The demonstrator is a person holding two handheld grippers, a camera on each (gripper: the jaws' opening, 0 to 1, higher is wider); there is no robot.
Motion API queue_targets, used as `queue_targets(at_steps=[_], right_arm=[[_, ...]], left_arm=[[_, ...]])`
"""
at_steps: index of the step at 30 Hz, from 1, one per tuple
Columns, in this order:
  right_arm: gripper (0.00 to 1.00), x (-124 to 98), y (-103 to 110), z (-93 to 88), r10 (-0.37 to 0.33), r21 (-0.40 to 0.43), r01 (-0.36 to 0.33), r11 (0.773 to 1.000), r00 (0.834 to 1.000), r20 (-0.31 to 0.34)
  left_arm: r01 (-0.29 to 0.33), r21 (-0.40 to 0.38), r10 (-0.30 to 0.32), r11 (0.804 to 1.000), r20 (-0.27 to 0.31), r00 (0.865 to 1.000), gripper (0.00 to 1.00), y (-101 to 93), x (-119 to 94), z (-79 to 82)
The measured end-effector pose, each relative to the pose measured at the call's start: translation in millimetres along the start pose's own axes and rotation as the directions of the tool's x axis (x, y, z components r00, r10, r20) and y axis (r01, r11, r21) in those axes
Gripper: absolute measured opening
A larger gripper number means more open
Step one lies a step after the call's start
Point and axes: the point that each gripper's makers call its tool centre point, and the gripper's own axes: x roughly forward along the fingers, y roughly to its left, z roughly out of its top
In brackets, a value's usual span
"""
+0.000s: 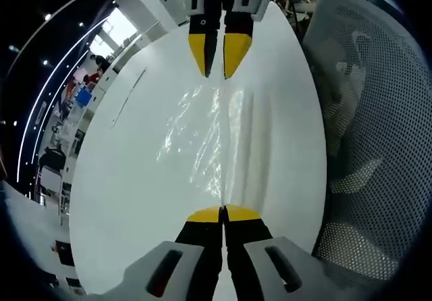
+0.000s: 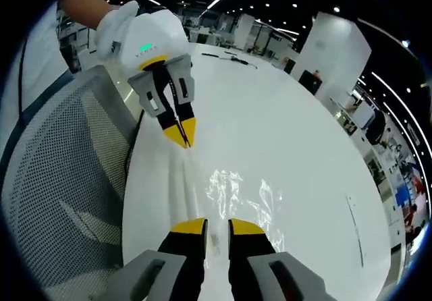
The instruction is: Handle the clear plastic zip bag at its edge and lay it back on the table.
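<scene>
The clear plastic zip bag (image 1: 216,139) lies stretched over the white table (image 1: 135,200), its long axis running between the two grippers. The left gripper (image 1: 223,213) has its jaws closed on the near edge. At 12 o'clock the right gripper (image 1: 219,61) faces it with a narrow gap between its jaws; whether these pinch the far edge, I cannot tell.

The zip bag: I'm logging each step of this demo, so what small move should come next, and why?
Probably lower both ends together and let go. The zip bag is stretched between the two grippers over the white table: the left gripper is shut on one edge, while the right gripper, slightly parted, sits at the opposite edge. The bag already lies close to the tabletop.
</scene>
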Motion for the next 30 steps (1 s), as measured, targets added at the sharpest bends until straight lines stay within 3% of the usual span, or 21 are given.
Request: queue_targets(at_steps=[13, 30], right_arm=[[0.08, 12, 5, 18.4, 0.025, -0.040, -0.025, 0.999, 1.000, 0.012], [0.04, 27, 11, 2.6, 0.057, -0.046, -0.060, 0.997, 0.997, -0.052]], left_arm=[[0.001, -0.002, -0.001, 1.000, -0.001, 1.000, 0.00, -0.6, -2, 0.8], [0.000, -0.006, 0.000, 1.000, 0.003, 1.000, 0.00, 0.4, -4, 1.6]])
